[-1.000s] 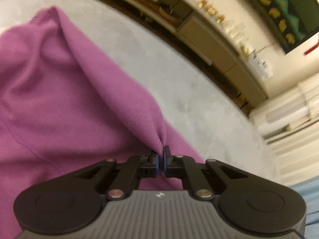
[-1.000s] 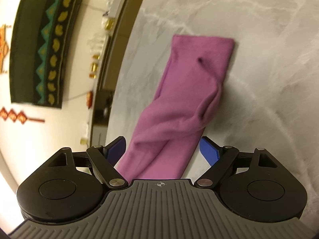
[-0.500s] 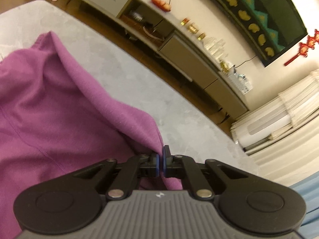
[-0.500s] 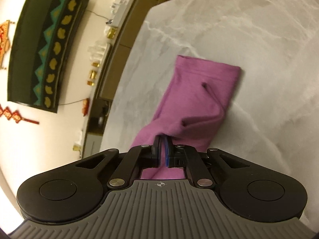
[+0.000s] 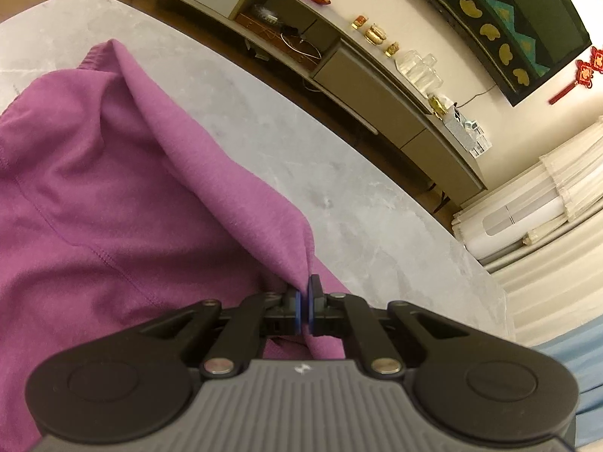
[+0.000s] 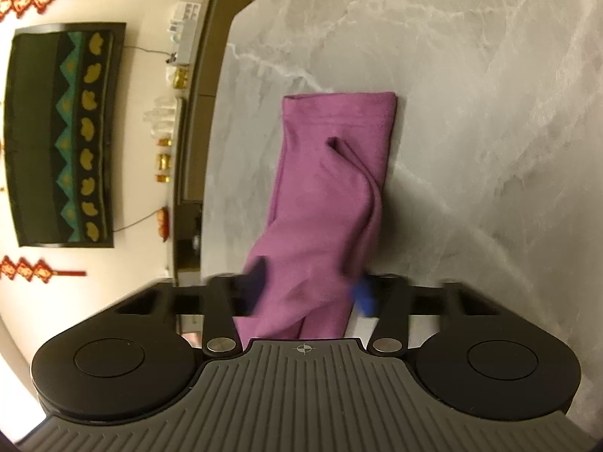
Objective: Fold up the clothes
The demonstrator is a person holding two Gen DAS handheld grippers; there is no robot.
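A purple garment [image 5: 113, 196] lies on the grey marble table [image 5: 339, 196]. My left gripper [image 5: 303, 297] is shut on a raised fold of its edge, which drapes up from the table into the pinch. In the right wrist view the garment's purple sleeve [image 6: 335, 173] stretches away flat on the table [image 6: 490, 113], its cuff at the far end. My right gripper [image 6: 309, 288] is open, with blurred blue fingertips [image 6: 363, 295] on either side of the sleeve's near part.
Beyond the table's edge stand a long low cabinet [image 5: 377, 86] with jars and ornaments, a dark wall hanging [image 6: 64, 132] and pale curtains [image 5: 546, 226]. Bare marble surrounds the sleeve to the right.
My right gripper was open a second ago, shut on the sleeve half a second ago, and is now open again. The left gripper kept its hold and lifted slightly.
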